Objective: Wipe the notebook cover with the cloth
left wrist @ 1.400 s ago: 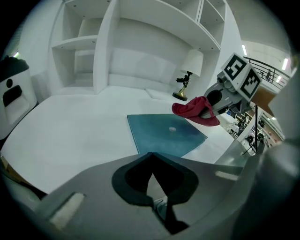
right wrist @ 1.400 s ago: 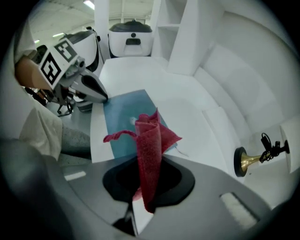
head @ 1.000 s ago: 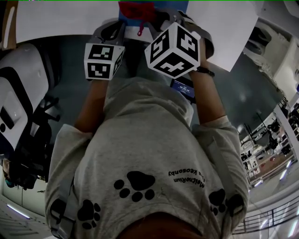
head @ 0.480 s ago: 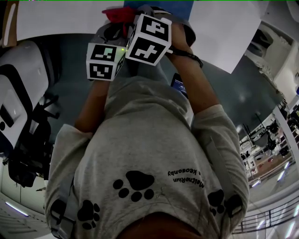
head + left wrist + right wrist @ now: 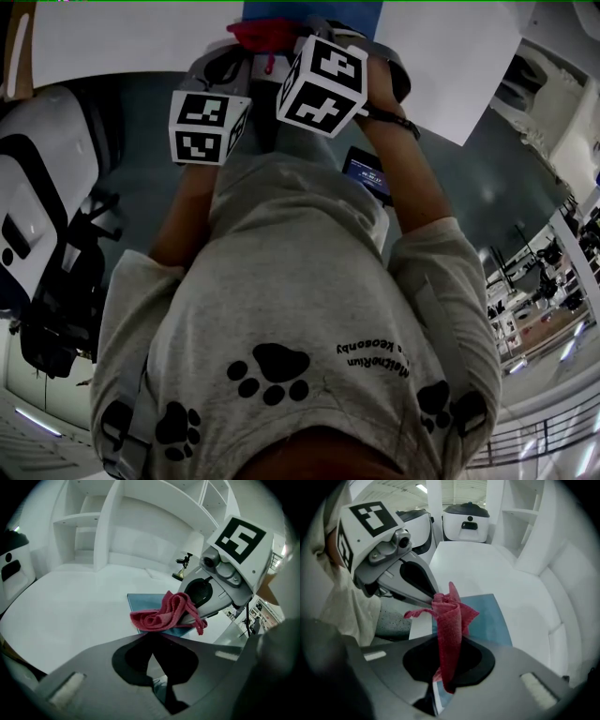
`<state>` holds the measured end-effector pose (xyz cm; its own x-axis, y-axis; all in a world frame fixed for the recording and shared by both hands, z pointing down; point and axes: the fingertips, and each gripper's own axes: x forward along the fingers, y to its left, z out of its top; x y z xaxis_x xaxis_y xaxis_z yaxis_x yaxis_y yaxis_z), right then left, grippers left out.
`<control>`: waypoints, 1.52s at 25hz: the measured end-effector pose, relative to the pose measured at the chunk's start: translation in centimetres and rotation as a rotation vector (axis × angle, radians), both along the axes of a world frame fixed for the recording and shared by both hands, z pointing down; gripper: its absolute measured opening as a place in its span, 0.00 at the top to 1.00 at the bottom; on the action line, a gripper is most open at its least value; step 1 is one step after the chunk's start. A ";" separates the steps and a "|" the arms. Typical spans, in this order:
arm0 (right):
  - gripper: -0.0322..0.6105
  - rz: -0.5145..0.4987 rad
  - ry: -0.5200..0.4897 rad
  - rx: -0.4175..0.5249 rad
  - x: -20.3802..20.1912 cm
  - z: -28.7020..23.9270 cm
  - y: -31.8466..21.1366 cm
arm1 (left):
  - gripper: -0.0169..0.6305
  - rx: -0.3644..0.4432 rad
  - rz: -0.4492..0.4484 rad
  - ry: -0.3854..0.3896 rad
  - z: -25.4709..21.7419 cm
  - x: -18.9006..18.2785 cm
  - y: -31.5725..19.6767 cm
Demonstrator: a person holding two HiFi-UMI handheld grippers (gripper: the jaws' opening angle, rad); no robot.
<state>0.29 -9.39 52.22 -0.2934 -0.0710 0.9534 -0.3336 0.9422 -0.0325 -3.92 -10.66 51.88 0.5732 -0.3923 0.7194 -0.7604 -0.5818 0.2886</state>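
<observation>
A blue notebook (image 5: 140,603) lies flat on the white table (image 5: 65,611), near its front edge. My right gripper (image 5: 195,618) is shut on a crumpled red cloth (image 5: 164,616), which rests on the notebook's near part. In the right gripper view the cloth (image 5: 451,620) runs up out of the jaws over the notebook (image 5: 490,616). The left gripper (image 5: 433,599) reaches in from the left, its tips at the notebook's near corner beside the cloth. Its jaws look shut with nothing seen between them. The head view shows both grippers at the table edge, with the cloth (image 5: 258,36) on the notebook (image 5: 319,13).
White shelving (image 5: 112,527) rises behind the table, with a small dark ornament (image 5: 183,567) on the far side. A white machine (image 5: 466,521) stands past the table's left end and shows again (image 5: 37,206) beside me. A grey speckled seat (image 5: 391,620) is below the edge.
The right gripper swung left with the cloth across the notebook, then came partway back to the right. The left gripper has stayed in place.
</observation>
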 end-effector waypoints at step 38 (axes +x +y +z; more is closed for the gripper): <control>0.88 0.744 -0.176 0.056 15.4 -6.0 2.6 | 0.97 0.007 0.059 -0.093 0.3 -0.8 0.6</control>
